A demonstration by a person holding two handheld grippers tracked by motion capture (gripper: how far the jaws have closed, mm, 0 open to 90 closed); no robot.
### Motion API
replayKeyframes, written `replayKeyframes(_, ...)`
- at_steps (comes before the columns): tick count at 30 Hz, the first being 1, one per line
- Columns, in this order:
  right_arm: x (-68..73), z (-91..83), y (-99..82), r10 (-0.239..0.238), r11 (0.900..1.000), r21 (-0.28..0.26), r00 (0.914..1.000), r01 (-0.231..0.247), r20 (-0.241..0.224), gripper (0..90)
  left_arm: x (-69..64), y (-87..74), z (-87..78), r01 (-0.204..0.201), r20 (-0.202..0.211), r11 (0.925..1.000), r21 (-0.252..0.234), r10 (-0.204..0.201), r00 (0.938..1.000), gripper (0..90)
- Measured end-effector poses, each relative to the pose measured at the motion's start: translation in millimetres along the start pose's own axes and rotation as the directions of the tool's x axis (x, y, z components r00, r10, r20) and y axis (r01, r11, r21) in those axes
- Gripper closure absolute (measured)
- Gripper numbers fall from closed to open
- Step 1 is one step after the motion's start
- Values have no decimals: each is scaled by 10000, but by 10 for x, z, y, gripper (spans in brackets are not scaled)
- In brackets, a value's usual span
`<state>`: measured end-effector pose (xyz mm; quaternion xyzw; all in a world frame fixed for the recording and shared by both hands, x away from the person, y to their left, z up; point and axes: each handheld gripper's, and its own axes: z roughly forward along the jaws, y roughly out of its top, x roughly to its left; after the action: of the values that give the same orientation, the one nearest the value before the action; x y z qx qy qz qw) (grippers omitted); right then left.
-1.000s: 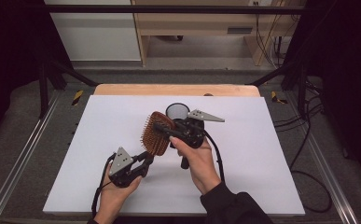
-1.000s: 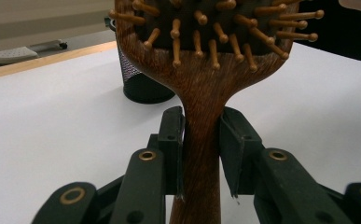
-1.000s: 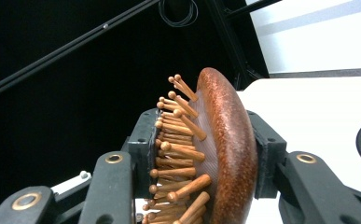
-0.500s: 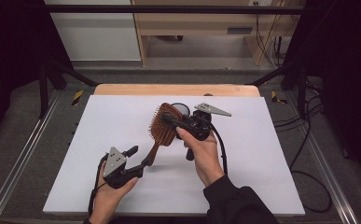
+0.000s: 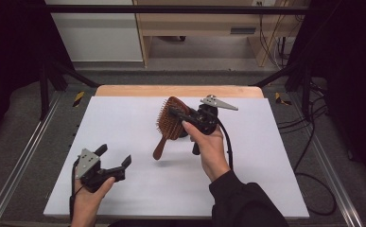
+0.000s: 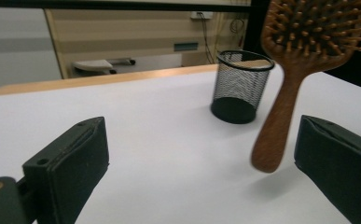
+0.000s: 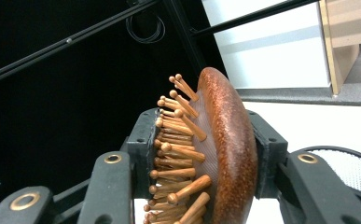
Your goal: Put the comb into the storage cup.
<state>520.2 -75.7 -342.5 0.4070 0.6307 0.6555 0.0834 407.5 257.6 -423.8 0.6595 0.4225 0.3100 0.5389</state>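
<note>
The right gripper (image 5: 177,117) pinches the head of the wooden hairbrush (image 5: 167,126) between its pads, holding it above the middle of the white tabletop (image 5: 265,156), handle hanging down. Near the front left corner, the left gripper (image 5: 114,157) has just been opening; its jaws stand spread wide with nothing between them, and the black mesh cup (image 6: 241,86) stands toward the far edge.

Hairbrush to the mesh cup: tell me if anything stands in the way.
Nothing visible does. The right gripper holds the hairbrush by its head, handle hanging down above the white table. In the left gripper view the mesh cup stands upright with its mouth open, bare tabletop between it and the brush. The left gripper, open, sits well aside.
</note>
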Motion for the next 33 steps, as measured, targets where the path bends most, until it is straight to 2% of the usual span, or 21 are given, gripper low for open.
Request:
replayKeyframes(2,3,9,29,-32,10000,-7,10000,32,-9,529,109,-15,-96,-46,-352,9999,-152,40,9994,30)
replayKeyframes(4,4,16,53,-90,10000,-32,10000,90,28,529,226,-45,-163,268,-655,9994,-197,-280,9975,30)
replayKeyframes(7,-6,29,101,-70,9999,-79,9999,71,88,529,369,-76,-232,825,-1038,9961,-324,-854,9909,32)
replayKeyframes(13,-25,50,201,-94,9997,-240,9997,99,205,528,495,-72,-272,636,-1249,9971,-416,-684,9898,31)
replayKeyframes(17,-47,79,265,-140,9996,-220,9994,147,323,528,519,-99,-254,771,-1225,9963,-383,-812,9891,34)
replayKeyframes(20,-54,105,311,-226,9996,-178,9991,233,366,528,516,-107,-242,690,-1092,9971,-325,-721,9914,32)
replayKeyframes(22,-48,124,340,-358,9993,-117,9980,365,525,527,526,-118,-230,684,-1132,9973,-254,-708,9910,32)
replayKeyframes(26,-49,159,391,-372,9992,-95,9978,377,546,527,539,-128,-230,759,-1121,9969,-219,-779,9906,33)
replayKeyframes(33,-44,193,513,-312,9990,-315,9979,331,570,527,531,-128,-225,687,-1041,9974,-224,-707,9921,32)
